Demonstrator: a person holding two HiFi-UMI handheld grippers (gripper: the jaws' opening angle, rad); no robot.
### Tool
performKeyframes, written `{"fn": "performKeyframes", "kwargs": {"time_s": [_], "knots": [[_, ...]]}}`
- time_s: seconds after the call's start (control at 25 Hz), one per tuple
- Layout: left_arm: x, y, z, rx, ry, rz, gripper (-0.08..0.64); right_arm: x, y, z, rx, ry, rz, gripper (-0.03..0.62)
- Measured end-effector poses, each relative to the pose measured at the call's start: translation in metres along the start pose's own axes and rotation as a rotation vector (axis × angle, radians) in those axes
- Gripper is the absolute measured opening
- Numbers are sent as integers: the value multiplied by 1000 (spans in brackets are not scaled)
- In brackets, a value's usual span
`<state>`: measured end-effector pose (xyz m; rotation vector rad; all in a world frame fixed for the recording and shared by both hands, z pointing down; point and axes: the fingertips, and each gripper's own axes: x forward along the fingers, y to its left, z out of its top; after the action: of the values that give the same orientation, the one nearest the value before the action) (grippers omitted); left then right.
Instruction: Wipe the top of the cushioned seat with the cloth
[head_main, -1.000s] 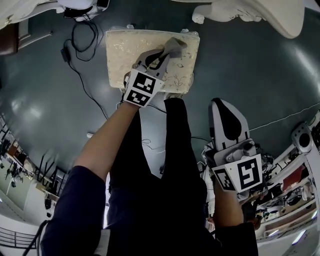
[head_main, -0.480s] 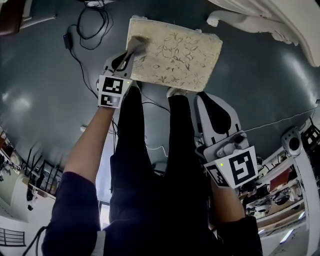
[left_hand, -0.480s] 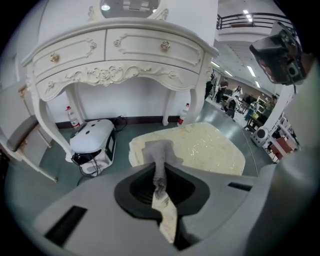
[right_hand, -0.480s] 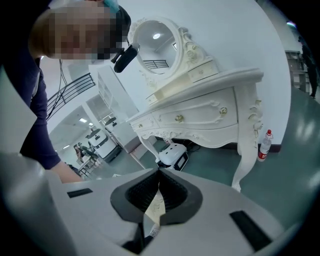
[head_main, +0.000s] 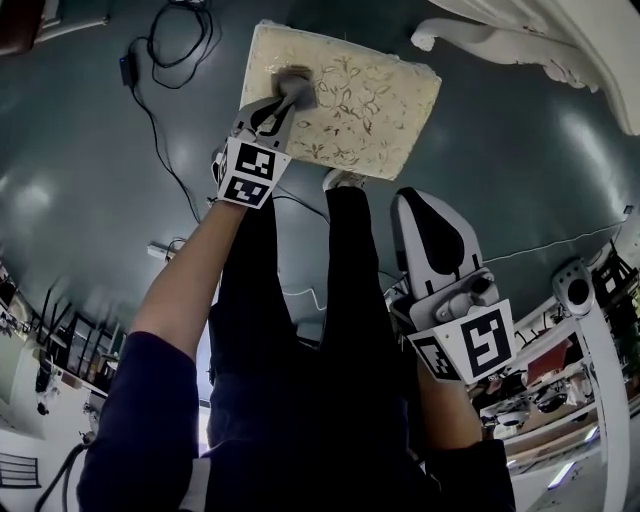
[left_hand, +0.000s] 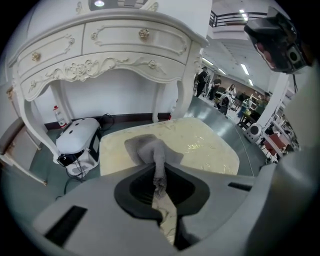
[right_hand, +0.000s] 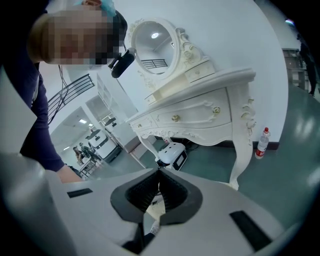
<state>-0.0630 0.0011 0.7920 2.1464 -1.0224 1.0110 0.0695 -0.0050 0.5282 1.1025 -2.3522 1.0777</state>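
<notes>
Cloth (head_main: 296, 88) farther across cushioned seat (head_main: 385, 95)

Left claw (head_main: 288, 100) far forward, jaws tight on the cloth (left_hand: 150, 147); right claw (head_main: 425, 205) low and back, jaws together.

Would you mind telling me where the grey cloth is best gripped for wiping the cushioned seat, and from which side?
I'd grip the cloth at its gathered neck, where it rises from the part spread on the cushioned seat, coming from above on the person's side. The left gripper is shut on that narrow fold, leaving the spread part flat.
</notes>
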Motion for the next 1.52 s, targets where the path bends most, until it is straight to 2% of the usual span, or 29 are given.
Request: {"fn": "performKeyframes", "kwargs": {"time_s": [0.16, 0.52, 0.76, 0.88, 1.0, 1.16, 1.52], "knots": [[21, -43, 19, 19, -11, -45, 28, -26, -31, -6, 19, -12, -38, 26], [67, -151, 52, 122, 3, -171, 28, -89, -91, -23, 77, -55, -105, 26], [87, -205, 65, 168, 5, -243, 28, -112, -117, -35, 101, -65, -138, 26], [81, -217, 71, 171, -7, -249, 28, -121, -117, -36, 100, -69, -136, 26], [65, -201, 66, 177, -25, -230, 28, -112, -109, -36, 91, -70, -127, 26], [31, -147, 37, 156, -19, -174, 28, -83, -83, -32, 66, -63, -102, 25], [-48, -28, -42, 63, 6, -7, 28, -2, 16, -30, 11, -13, 22, 26]]}}
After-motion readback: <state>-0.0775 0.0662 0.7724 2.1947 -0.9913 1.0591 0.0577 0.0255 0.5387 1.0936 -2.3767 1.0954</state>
